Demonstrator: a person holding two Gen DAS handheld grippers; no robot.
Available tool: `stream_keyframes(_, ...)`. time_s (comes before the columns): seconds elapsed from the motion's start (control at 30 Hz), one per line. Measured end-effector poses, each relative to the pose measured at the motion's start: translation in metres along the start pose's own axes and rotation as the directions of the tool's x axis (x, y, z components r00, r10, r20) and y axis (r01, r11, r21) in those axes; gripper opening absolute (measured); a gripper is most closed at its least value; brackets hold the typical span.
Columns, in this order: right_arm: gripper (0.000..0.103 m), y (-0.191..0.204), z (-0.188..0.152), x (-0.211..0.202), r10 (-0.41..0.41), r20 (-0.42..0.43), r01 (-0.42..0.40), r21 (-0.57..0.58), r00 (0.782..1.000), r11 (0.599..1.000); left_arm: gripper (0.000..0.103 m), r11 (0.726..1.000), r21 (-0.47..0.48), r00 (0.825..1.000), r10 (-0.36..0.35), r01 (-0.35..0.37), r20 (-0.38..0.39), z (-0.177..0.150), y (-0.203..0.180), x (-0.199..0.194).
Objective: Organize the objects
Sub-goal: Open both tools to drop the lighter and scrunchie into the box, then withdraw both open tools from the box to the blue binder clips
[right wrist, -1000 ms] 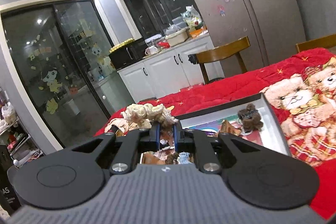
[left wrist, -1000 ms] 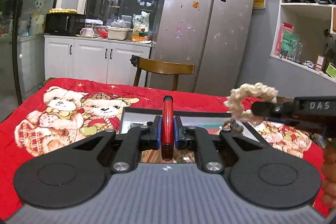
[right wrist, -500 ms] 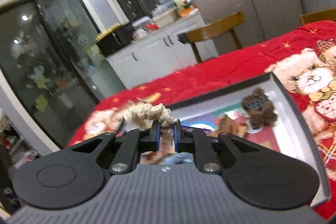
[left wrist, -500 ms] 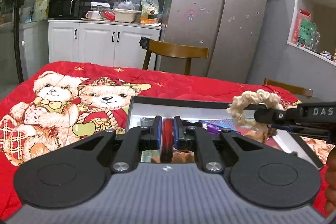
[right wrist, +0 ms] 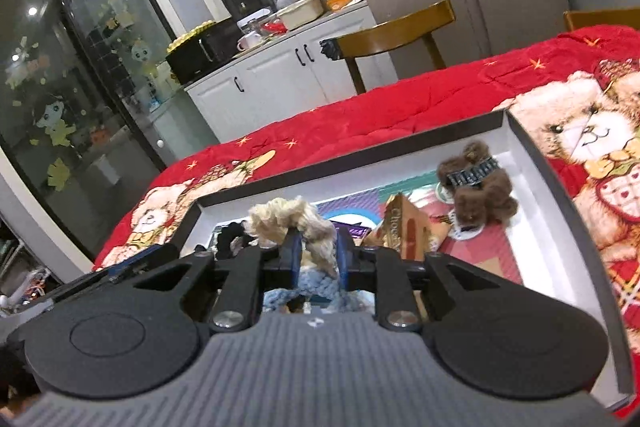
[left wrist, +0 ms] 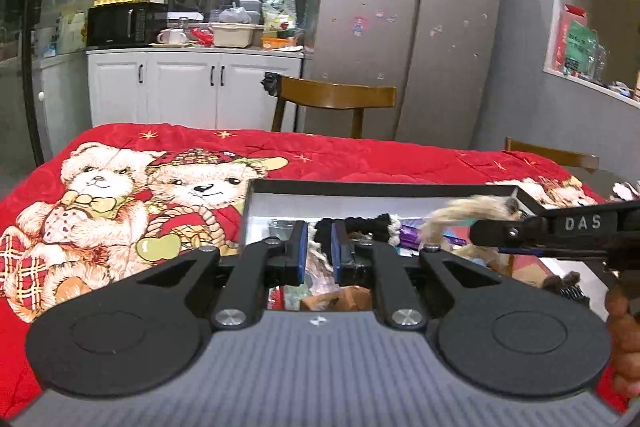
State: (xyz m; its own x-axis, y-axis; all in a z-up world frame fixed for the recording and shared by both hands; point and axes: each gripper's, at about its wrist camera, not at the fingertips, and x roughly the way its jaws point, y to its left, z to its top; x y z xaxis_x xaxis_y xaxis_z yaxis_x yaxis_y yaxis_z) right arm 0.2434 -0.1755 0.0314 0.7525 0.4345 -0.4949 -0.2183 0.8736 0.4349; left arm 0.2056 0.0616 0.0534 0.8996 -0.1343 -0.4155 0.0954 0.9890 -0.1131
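A dark-rimmed white box [left wrist: 360, 189] lies on the red bear blanket and holds several small items. My left gripper [left wrist: 320, 247] hangs over its near left part with the jaws a little apart and nothing between them; the red pen is out of sight. A black scrunchie [left wrist: 372, 225] lies in the box just beyond it. My right gripper [right wrist: 318, 253] is over the box, jaws slightly parted around a cream braided scrunchie [right wrist: 288, 217]; the scrunchie [left wrist: 468, 213] also shows blurred in the left wrist view. A brown plush bear [right wrist: 476, 183] lies in the box's far right.
A chocolate packet [right wrist: 404, 231] and a blue knitted piece [right wrist: 304, 293] lie in the box [right wrist: 560, 187]. The red blanket [left wrist: 360, 155] covers the table. Wooden chairs [left wrist: 336, 99] stand behind it, with white cabinets and a fridge beyond.
My left gripper came down over the box and opened; the red pen it held is gone from its jaws. My right gripper lowered the cream scrunchie into the box and its jaws have loosened.
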Motion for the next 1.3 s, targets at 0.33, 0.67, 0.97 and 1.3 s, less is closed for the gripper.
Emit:
stream_keyframes(0.33,0.075,0.012,0.020,-0.071,0.100,0.109,-0.094,-0.058,0.989,0.994,0.057,0.996,0.024,0.995,-0.092,0.091,0.028,0.017,-0.018,-0.042)
stream_keyframes(0.67,0.078,-0.020,-0.021,-0.185,0.063,0.178,-0.019,-0.239,0.982,0.971,0.067,0.969,0.067,0.969,-0.232,0.237,-0.084,-0.034,-0.084,-0.121)
stream_keyframes(0.97,0.078,-0.063,-0.063,-0.184,0.091,0.153,-0.071,-0.133,0.984,0.989,0.067,0.950,0.160,0.939,-0.223,0.270,-0.260,-0.094,-0.147,-0.098)
stream_keyframes(1.3,0.077,-0.056,-0.084,-0.176,0.119,0.087,-0.102,-0.179,0.989,0.978,0.050,0.965,0.180,0.962,-0.146,0.189,-0.231,-0.096,-0.141,-0.088)
